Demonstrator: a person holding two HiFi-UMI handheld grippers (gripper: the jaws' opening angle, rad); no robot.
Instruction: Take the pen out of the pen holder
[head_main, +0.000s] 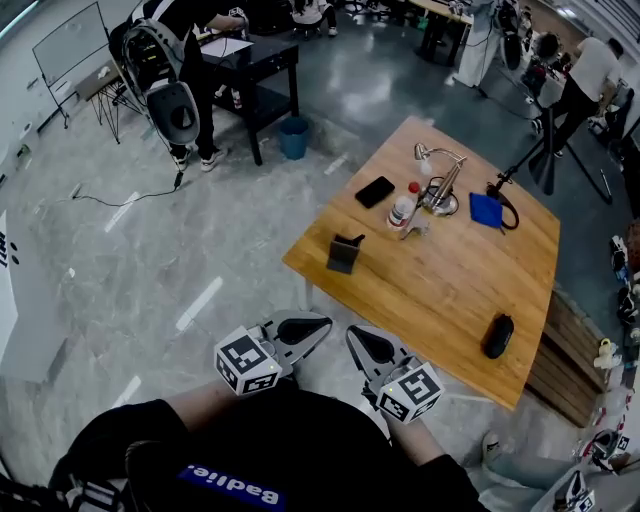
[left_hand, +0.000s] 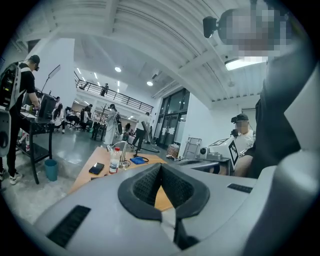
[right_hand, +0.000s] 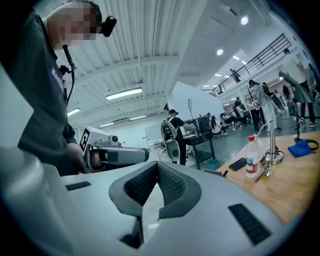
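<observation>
Wooden tabletop (head_main: 450, 290): dark pen holder (head_main: 345, 254) upright near left edge; pen too small to discern. Left gripper (head_main: 305, 330), right gripper (head_main: 368, 346) off the tabletop, near edge; fingers (left_hand: 142, 186) fully closed, empty.

Bright, even indoor light here, mostly from ceiling strip lights (left_hand: 245, 62) plus round spots (left_hand: 117, 69) far back. The glossy floor (head_main: 350, 95) shows pale glare patches; shadows are faint. Both gripper views are heavy fisheye with black corners, and the left gripper (left_hand: 161, 166) and right gripper (right_hand: 157, 165) look a bit soft up close.
</observation>
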